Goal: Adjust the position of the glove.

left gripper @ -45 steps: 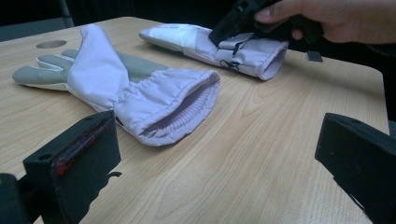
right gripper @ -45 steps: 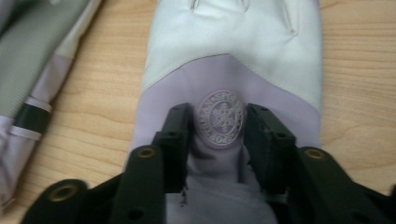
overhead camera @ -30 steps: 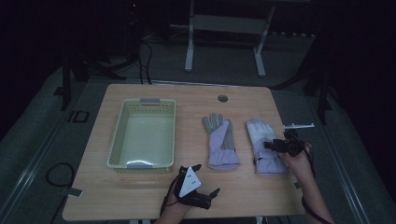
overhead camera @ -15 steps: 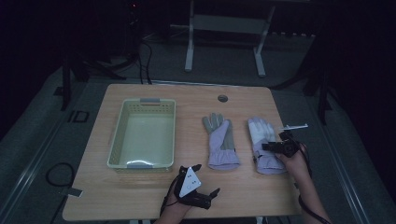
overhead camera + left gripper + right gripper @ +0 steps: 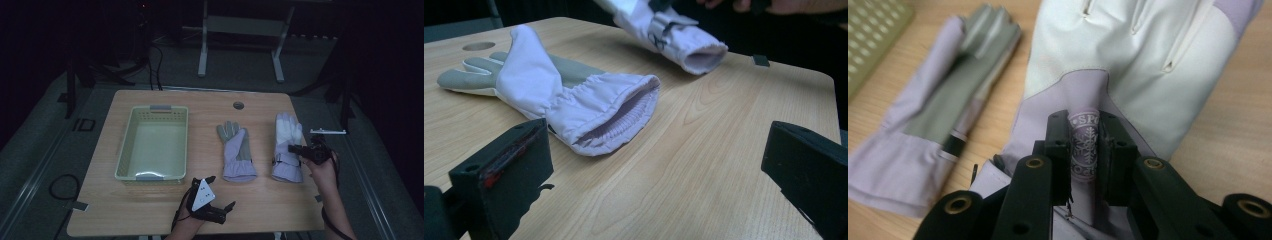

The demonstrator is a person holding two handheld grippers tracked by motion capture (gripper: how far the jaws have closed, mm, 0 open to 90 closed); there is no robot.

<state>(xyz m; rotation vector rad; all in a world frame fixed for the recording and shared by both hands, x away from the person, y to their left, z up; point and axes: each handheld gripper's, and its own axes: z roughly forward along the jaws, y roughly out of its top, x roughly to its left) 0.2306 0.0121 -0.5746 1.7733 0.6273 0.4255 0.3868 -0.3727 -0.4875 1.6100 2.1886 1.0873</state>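
The person's right gripper (image 5: 299, 150) is pinching a fold of fabric on the back of the right-hand glove (image 5: 288, 145), its jaws having just been closing and now gripping the lilac patch with the snowflake badge (image 5: 1083, 147); this glove is lying at the right of the table (image 5: 165, 210), fingers pointing away, well apart from the basket (image 5: 126, 150). The step in hand looks like lifting this glove, probably toward the basket, and doing it well is calling for a steady pull straight up: only a thin ridge of cloth is sitting between the jaws, so a jerk could be letting it slip out, and the heavy cuff is likely to be drooping and dragging. Carrying it high enough to clear the left-hand glove (image 5: 236, 152), which is lying palm up between it and the basket, would be wise. The left gripper (image 5: 222, 192) is resting near the front edge of the table with its jaws wide open and nothing between them, pointing toward the open cuff (image 5: 624, 117) of the left-hand glove. The table is a pale wood-grain top with a small round cable hole (image 5: 238, 105) near its far edge. The room around it is dark, with grey flooring and a pale metal stand (image 5: 240, 30) behind.
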